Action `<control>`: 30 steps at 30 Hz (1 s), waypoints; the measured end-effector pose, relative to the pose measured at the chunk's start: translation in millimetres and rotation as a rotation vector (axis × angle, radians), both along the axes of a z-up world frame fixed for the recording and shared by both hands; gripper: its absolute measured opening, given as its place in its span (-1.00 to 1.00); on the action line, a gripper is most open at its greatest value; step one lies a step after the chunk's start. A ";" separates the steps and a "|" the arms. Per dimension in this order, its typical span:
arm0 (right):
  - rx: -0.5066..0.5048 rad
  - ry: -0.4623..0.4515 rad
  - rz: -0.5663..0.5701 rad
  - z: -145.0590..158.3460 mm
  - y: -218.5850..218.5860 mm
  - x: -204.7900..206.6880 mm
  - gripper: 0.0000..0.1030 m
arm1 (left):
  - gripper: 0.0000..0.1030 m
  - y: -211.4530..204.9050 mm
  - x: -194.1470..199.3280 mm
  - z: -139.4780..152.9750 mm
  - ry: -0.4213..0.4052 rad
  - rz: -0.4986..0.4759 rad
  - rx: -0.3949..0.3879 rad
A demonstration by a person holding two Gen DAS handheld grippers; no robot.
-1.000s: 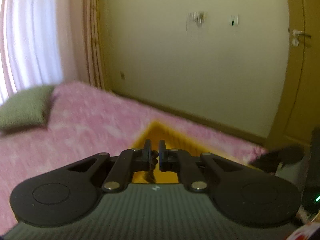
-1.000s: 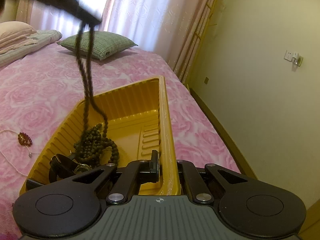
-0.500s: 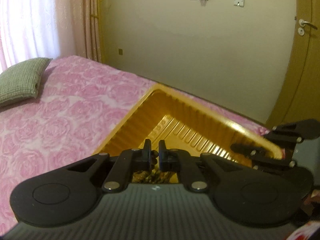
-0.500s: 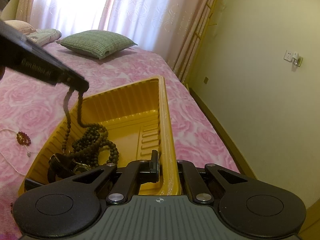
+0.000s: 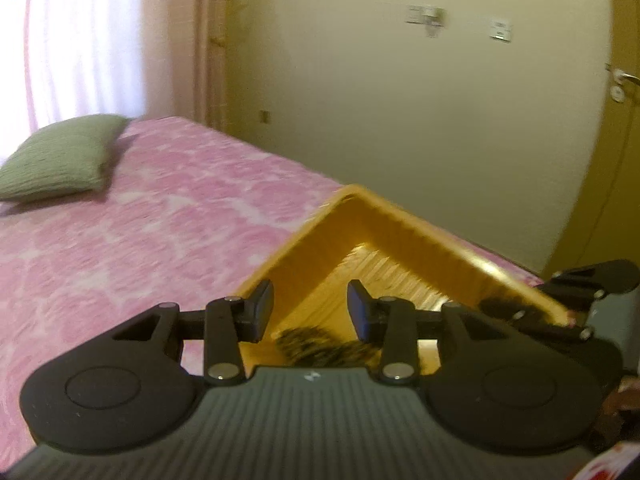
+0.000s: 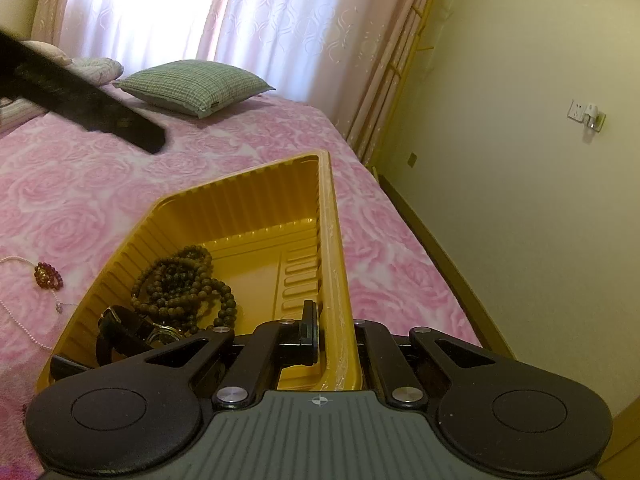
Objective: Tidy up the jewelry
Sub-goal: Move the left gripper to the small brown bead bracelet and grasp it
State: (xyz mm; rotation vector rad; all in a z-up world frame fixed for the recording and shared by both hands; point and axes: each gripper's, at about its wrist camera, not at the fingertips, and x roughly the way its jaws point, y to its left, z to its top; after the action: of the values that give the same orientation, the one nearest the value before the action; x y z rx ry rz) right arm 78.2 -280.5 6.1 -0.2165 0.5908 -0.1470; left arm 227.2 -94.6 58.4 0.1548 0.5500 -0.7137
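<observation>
A yellow plastic tray (image 6: 240, 196) lies on the pink bedspread. In it rest a heap of dark brown beads (image 6: 184, 284) and a black-strapped watch (image 6: 132, 332). My right gripper (image 6: 336, 336) is shut on the tray's right wall, one finger inside and one outside. My left gripper (image 5: 310, 308) hovers over the tray's near corner, its jaws opening with nothing between them. The beads (image 5: 316, 346) show blurred below it. In the right wrist view the left gripper (image 6: 154, 140) is a dark bar at the upper left, clear of the tray.
A red bead bracelet (image 6: 48, 276) and a thin white pearl strand (image 6: 16, 312) lie on the bedspread left of the tray. A green pillow (image 6: 196, 84) sits near the curtains. The bed's right edge runs along the wall, and a door (image 5: 600, 160) stands beyond.
The left gripper opened and let go of the brown bead string, which now lies wholly in the tray. It drew back from the tray. The right gripper kept still on the tray wall.
</observation>
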 end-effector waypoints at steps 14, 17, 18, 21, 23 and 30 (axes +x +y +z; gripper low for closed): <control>-0.004 -0.002 0.000 -0.1 1.0 0.5 -0.93 | -0.29 126.2 -18.7 -66.0 0.049 0.313 0.083; -0.005 -0.001 0.001 -0.1 0.9 0.3 -0.93 | -0.29 139.2 -24.5 -80.6 0.069 0.343 0.104; -0.006 0.000 0.002 0.0 1.1 0.3 -0.93 | -0.29 141.2 -26.1 -84.6 0.074 0.344 0.105; -0.008 0.001 0.000 -0.7 0.9 0.7 -0.93 | -0.29 145.7 -32.4 -96.9 0.086 0.346 0.128; -0.007 0.001 -0.002 -1.1 1.0 0.7 -0.93 | -0.29 145.9 -34.7 -102.9 0.095 0.344 0.133; -0.009 0.001 0.000 -1.7 0.8 0.7 -0.93 | -0.31 143.0 -36.2 -121.3 0.122 0.349 0.169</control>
State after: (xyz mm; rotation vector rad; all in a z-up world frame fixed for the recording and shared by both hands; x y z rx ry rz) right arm 78.8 -279.8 4.5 -0.2250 0.5914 -0.1495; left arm 191.0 48.4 -62.9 0.1680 0.7334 -0.3383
